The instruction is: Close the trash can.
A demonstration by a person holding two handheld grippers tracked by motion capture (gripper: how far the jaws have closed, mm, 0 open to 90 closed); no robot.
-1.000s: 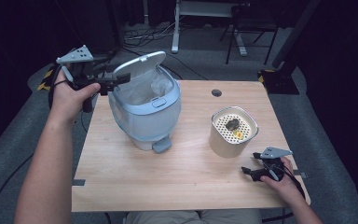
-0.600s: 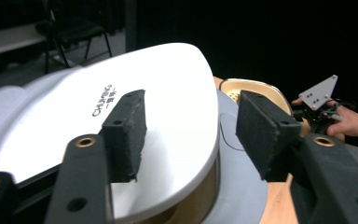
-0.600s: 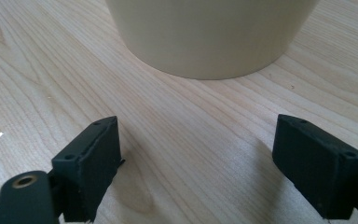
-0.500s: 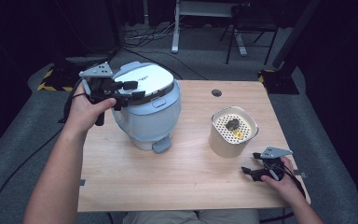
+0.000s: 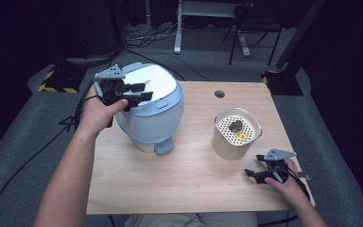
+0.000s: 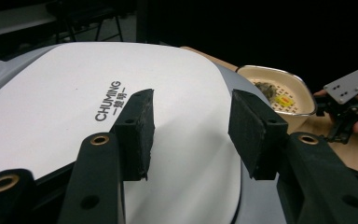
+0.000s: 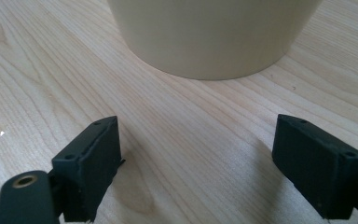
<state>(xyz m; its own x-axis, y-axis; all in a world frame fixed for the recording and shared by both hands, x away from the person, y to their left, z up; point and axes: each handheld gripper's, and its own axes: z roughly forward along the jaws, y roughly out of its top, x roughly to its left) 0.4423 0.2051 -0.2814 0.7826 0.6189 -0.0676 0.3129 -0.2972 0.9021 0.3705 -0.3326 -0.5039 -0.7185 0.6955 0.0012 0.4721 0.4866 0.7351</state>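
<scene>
Tool status first: we are holding the left tool [image 5: 139,92] over the closed white lid [image 6: 74,121] of the pale blue, rounded rice cooker [image 5: 149,111]. Its jaws are standing partly apart and have just been closing, with nothing gripped between the pads; in the left gripper view they are hanging just above the lid surface beside the printed brand lettering. We cannot tell whether a pad is touching the lid.

We are resting the right tool [image 5: 263,171] on the light wooden table [image 5: 184,182], near the front right corner, with its jaws spread wide and empty. In the right gripper view they are pointing at the base of the cream-coloured round container [image 7: 214,32], which is standing just ahead of them. In the high view that container [image 5: 236,135] is carrying a perforated insert with a dark item and a yellow item on it.

The rice cooker is standing at the left rear of the table, lid down, with its grey front latch [image 5: 164,147] facing us.

We are judging the step in hand as pressing the lid fully shut. Risks from here:

- Pushing off-centre, toward the rear edge, is likely to tip or slide the cooker, since nothing is steadying its body.
- Pressing with narrowing jaws may let the pads skid across the smooth lid.
- A lid that is only lying down, not latched, could spring open once we are lifting away.
</scene>
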